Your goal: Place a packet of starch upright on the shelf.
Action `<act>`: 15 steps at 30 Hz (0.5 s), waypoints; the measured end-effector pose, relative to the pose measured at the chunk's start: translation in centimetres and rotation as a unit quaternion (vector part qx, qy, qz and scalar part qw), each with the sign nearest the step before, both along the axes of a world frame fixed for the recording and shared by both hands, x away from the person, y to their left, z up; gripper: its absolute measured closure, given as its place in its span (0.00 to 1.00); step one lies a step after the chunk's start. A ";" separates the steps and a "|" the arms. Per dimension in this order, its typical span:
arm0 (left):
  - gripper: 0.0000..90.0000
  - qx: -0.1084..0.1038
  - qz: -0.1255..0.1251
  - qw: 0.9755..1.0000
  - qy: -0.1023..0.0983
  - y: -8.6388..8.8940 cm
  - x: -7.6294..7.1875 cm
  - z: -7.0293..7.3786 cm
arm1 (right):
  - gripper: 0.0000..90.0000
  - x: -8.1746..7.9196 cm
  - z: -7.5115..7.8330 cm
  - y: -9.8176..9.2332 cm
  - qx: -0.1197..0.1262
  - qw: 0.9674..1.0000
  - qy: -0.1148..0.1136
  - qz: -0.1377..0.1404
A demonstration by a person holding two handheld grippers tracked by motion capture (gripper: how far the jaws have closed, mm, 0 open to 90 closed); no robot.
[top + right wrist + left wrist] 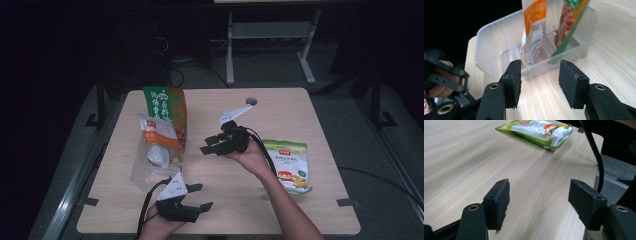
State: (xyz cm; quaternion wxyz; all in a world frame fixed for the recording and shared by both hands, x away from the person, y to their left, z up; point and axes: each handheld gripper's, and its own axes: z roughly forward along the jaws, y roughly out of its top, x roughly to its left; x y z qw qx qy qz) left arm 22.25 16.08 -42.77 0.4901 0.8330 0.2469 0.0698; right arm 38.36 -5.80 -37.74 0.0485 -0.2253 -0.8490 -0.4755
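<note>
A clear plastic bin with dividers stands at the left of the table. An orange-and-white pouch and a taller green pouch stand upright in it. A green-and-white pouch lies flat at the right. My right gripper hovers mid-table, open and empty, with its jaws pointing left at the bin. In the right gripper view the bin, orange pouch and green pouch sit just beyond the open right gripper. My left gripper rests near the front edge, open and empty. It faces the flat pouch.
The wooden table has a round cable hole at the back. A black cable hangs past the table's right edge in the left gripper view. Dark floor and a white desk frame lie behind.
</note>
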 end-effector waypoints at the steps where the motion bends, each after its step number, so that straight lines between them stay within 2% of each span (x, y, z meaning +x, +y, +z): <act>1: 0.37 0.003 -0.001 1.000 -0.001 0.0 0.0 0.0 | 0.57 0.0 0.0 0.0 0.000 1.000 0.000 0.000; 4: 0.37 0.005 -0.002 1.000 -0.002 0.0 0.1 0.0 | 0.56 -0.3 0.0 -1.5 -0.005 1.000 -0.004 -0.013; 9: 0.37 0.003 0.000 1.000 -0.001 -0.2 0.1 -0.1 | 0.56 -0.5 0.0 -2.9 -0.004 1.000 -0.004 -0.022; 15: 0.36 0.002 -0.005 1.000 -0.006 -0.4 0.2 0.1 | 0.52 -0.9 0.1 -4.5 0.006 0.999 -0.004 -0.038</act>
